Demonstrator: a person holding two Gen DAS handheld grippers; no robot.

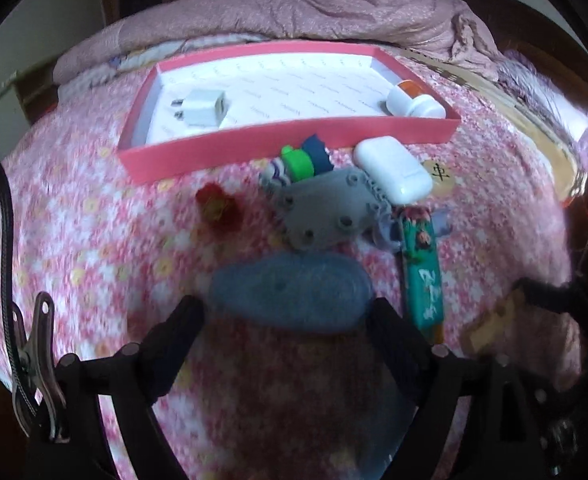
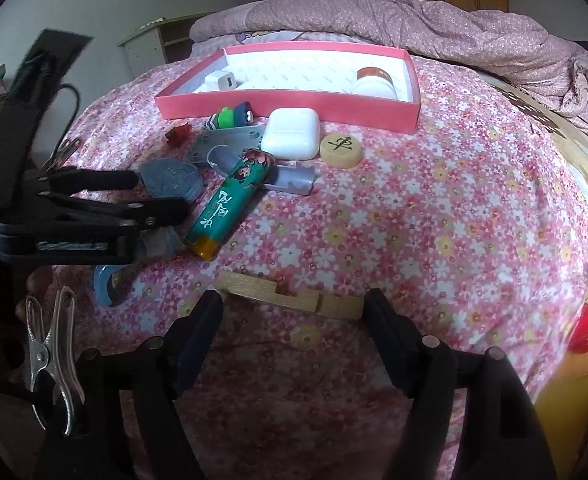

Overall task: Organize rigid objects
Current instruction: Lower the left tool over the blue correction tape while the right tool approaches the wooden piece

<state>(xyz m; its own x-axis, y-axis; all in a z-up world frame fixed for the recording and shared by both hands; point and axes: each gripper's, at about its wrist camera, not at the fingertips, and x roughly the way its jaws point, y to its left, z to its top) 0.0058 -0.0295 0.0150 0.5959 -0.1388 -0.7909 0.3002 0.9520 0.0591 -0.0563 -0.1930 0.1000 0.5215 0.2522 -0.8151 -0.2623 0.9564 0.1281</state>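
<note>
A pink tray point(image 1: 294, 136) on the flowered bedspread holds a white charger point(image 1: 202, 110) and a white pill bottle point(image 1: 413, 100). In front of it lie a white earbud case point(image 1: 393, 172), a wooden chess piece point(image 1: 439, 178), a grey perforated plate point(image 1: 325, 208), a green lighter point(image 1: 421, 268) and a red flower clip point(image 1: 220, 208). My left gripper point(image 1: 284, 312) is open, with a blue oval disc point(image 1: 290, 280) lying between its fingertips. My right gripper point(image 2: 292, 300) is open around a notched wooden block point(image 2: 290, 294) that rests on the bedspread.
A small green and blue toy point(image 2: 234, 116) leans on the tray's front wall. A blue ring point(image 2: 104, 284) lies under the left gripper in the right wrist view. A crumpled pink quilt point(image 2: 413, 20) is heaped behind the tray. The bed edge drops off at the right.
</note>
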